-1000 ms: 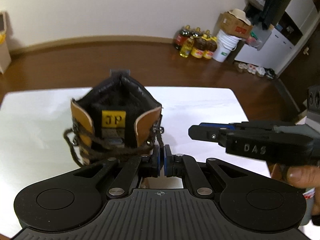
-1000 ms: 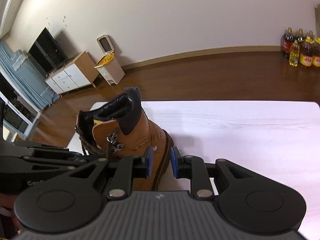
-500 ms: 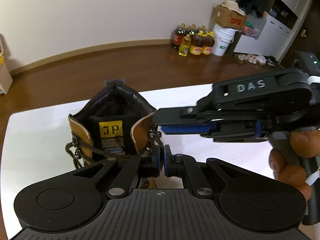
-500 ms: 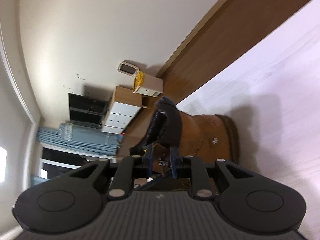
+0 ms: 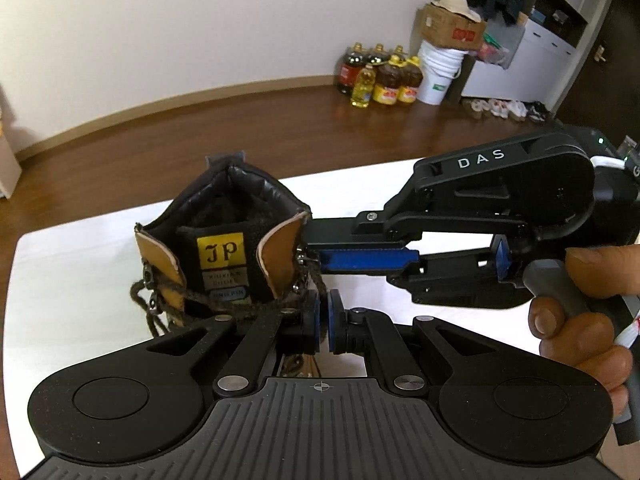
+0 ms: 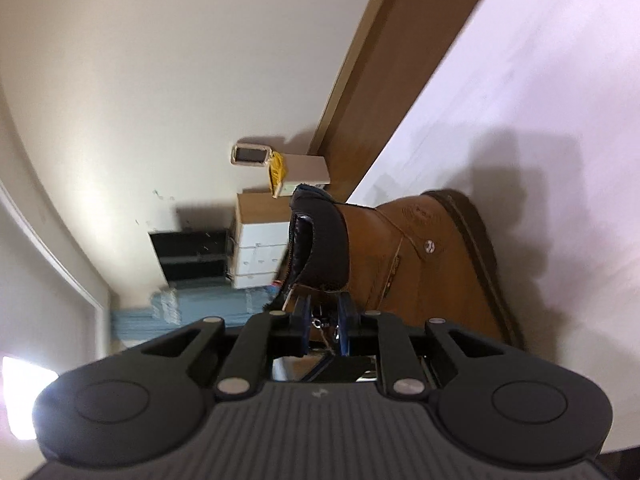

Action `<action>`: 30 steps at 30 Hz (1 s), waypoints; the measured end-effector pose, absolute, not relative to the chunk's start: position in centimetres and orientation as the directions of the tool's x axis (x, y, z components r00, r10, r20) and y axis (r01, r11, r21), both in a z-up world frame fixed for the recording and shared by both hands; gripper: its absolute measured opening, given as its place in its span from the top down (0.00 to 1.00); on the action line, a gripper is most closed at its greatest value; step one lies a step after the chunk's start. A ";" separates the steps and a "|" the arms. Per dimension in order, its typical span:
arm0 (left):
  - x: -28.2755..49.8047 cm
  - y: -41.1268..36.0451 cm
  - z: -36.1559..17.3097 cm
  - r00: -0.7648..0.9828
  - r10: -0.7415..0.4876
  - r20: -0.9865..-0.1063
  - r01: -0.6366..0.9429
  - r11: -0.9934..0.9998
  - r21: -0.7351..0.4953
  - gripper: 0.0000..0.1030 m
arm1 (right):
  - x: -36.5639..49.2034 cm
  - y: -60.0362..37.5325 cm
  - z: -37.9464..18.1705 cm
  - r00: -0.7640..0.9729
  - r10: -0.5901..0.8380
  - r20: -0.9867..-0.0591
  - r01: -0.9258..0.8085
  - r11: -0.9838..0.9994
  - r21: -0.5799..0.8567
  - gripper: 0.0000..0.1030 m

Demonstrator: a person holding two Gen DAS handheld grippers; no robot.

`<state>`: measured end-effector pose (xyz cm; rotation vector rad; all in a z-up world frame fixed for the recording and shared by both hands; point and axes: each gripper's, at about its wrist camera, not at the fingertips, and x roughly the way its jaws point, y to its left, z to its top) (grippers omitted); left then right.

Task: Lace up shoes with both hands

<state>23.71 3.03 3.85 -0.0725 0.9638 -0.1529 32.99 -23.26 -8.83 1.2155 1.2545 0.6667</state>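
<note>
A tan boot [image 5: 280, 256] with a black collar and a yellow "JP" tongue tag stands on the white table [image 5: 80, 248], its opening facing me. A dark brown lace [image 5: 224, 306] crosses its front. My left gripper [image 5: 323, 320] sits low at the boot's right front, fingers together, with the lace running into them. My right gripper [image 5: 316, 250], turned on its side, reaches in from the right to the metal hooks [image 5: 301, 257]. In the right wrist view the boot [image 6: 420, 256] appears rotated, and the right gripper [image 6: 323, 320] stands slightly open around a hook and lace.
A hand [image 5: 576, 320] holds the right gripper's handle at the right edge. On the floor behind the table stand oil bottles [image 5: 380, 76], a white bucket [image 5: 440, 76] and a cardboard box [image 5: 452, 28]. In the right wrist view, white drawers [image 6: 260, 248] stand against the wall.
My right gripper rose from the table, rolled onto its side and moved left until its fingers reached the boot's right-hand hooks. The left gripper kept its place and grip.
</note>
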 end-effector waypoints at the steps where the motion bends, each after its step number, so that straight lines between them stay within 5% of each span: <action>1: 23.7 3.2 3.8 0.564 -0.166 -0.809 0.094 0.986 -0.137 0.96 | 33.0 -23.4 -8.8 0.263 0.903 -0.340 0.226 0.285 0.931 0.83; 14: 23.4 3.8 3.8 0.600 -0.176 -0.780 0.087 0.984 -0.156 0.96 | 33.3 -22.9 -9.1 0.283 0.900 -0.332 0.204 0.282 0.937 0.86; 22: 23.0 1.6 3.9 0.608 -0.085 -0.789 0.272 0.956 0.107 0.94 | 33.6 -22.3 -9.5 0.267 0.908 -0.324 0.213 0.273 0.938 0.92; 30: 22.8 1.0 4.9 0.614 -0.069 -0.786 0.302 0.941 0.154 0.94 | 33.8 -22.3 -9.3 0.262 0.907 -0.329 0.228 0.273 0.935 0.93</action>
